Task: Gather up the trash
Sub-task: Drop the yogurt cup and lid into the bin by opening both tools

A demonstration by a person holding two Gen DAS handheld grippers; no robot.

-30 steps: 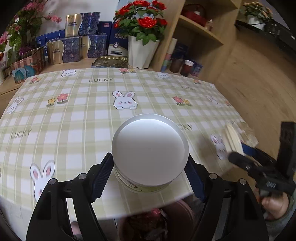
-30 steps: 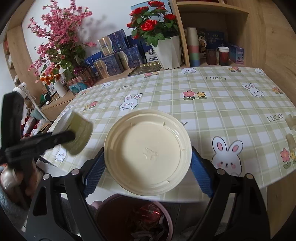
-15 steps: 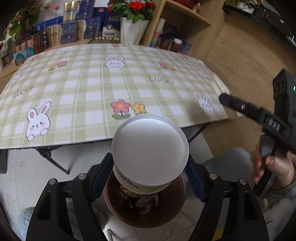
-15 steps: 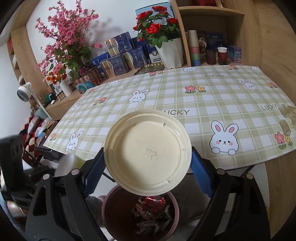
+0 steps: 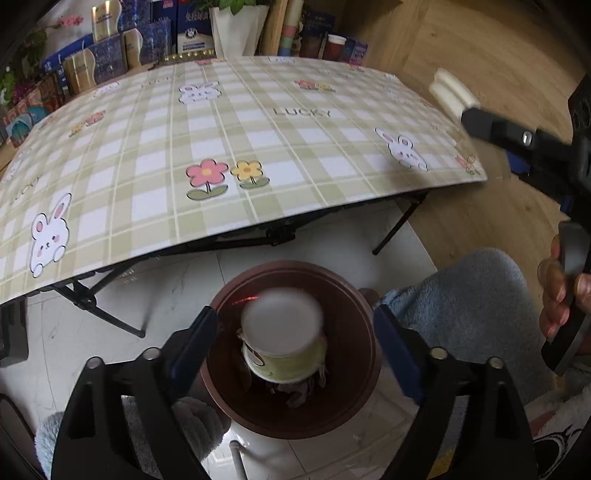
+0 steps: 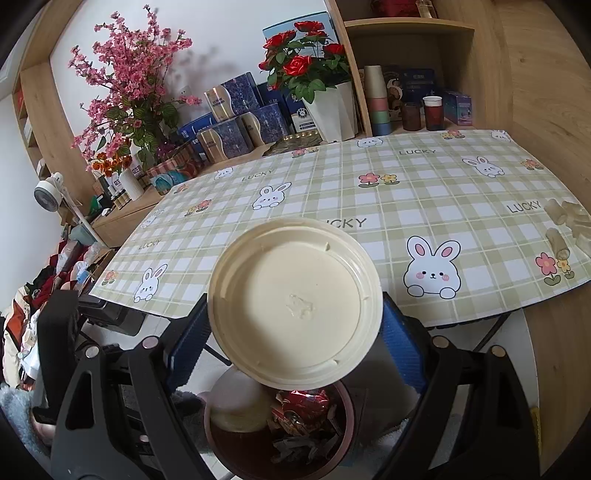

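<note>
Left wrist: your left gripper jaws opening, cup loose between them above bin. Right gripper clamps lid.

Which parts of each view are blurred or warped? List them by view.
Left wrist view: the cup dropping into the bin is motion-smeared between the opening jaws of the left gripper; the table edge bows from fisheye. Right wrist view: the lid in the right gripper is sharp; the shelf bends toward the corners.
</note>
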